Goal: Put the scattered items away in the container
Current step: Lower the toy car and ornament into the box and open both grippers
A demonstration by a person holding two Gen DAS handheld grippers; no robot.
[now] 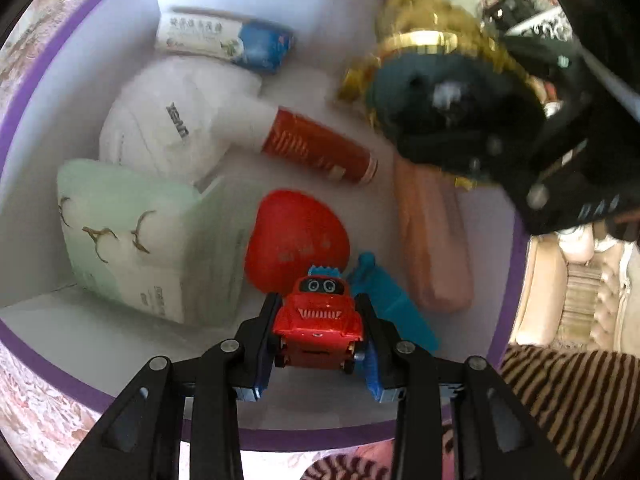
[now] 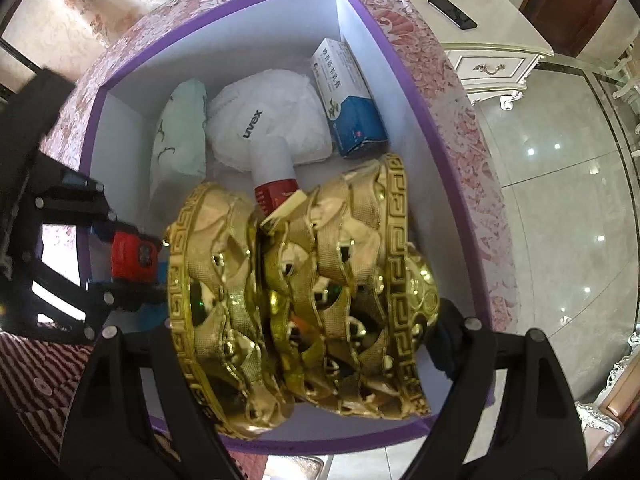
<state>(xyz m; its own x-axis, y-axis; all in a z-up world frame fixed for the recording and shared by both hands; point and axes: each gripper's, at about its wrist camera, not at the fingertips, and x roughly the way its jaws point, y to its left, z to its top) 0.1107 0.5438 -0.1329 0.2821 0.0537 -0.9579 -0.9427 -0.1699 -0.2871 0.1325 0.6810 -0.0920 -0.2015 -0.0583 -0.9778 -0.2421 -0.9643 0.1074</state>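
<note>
My left gripper (image 1: 318,308) is shut on a small red toy car (image 1: 318,320) with cartoon eyes, held low inside the purple-rimmed white box (image 1: 312,436). In the right wrist view the same car (image 2: 132,256) shows at the box's left side. My right gripper (image 2: 304,320) is shut on a large ornate golden ornament (image 2: 296,288), held over the near part of the box (image 2: 340,442). The ornament hides the right fingertips. In the left wrist view the ornament (image 1: 424,40) and right gripper (image 1: 480,132) hang blurred at the upper right.
In the box lie a green tissue pack (image 1: 132,236), a white uvex mask (image 2: 268,124), a red tube (image 1: 320,148), a blue-and-white carton (image 2: 348,100), a red egg shape (image 1: 296,236), a peach case (image 1: 436,240) and a teal piece (image 1: 396,300). A phone (image 2: 452,12) rests on a cream cabinet.
</note>
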